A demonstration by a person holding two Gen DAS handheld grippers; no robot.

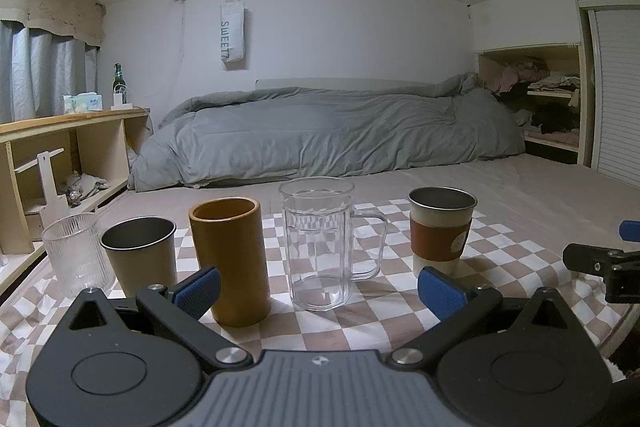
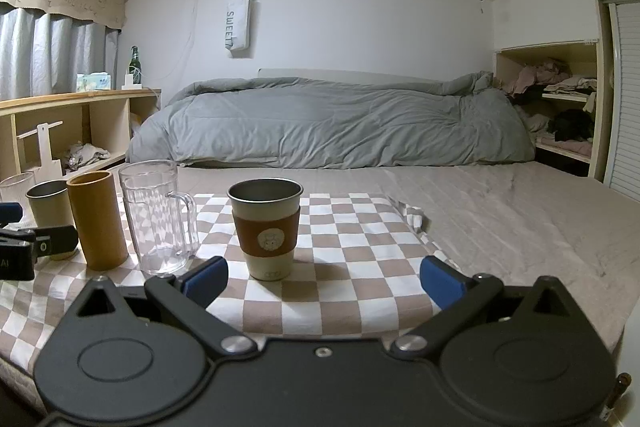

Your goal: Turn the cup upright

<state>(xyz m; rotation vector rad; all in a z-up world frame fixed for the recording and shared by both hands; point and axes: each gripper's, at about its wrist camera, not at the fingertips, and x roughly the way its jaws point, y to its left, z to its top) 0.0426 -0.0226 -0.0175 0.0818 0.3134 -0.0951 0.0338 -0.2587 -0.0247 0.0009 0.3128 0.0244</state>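
Several cups stand upright in a row on a checkered cloth (image 1: 360, 323). From left: a ribbed glass (image 1: 76, 251), a grey metal cup (image 1: 140, 255), an orange-brown tumbler (image 1: 230, 259), a clear handled mug (image 1: 320, 243), and a metal cup with a brown sleeve (image 1: 440, 227). My left gripper (image 1: 320, 293) is open and empty, just before the tumbler and mug. My right gripper (image 2: 324, 279) is open and empty, just before the sleeved cup (image 2: 266, 231). The mug (image 2: 156, 215) and tumbler (image 2: 98, 219) show at the right view's left.
The cloth (image 2: 340, 267) lies on a beige bed (image 2: 500, 219) with a rumpled grey duvet (image 2: 332, 127) behind. A wooden shelf (image 2: 80, 123) runs along the left; an open closet (image 2: 560, 99) is at the right. The other gripper (image 1: 604, 267) shows at the left view's right edge.
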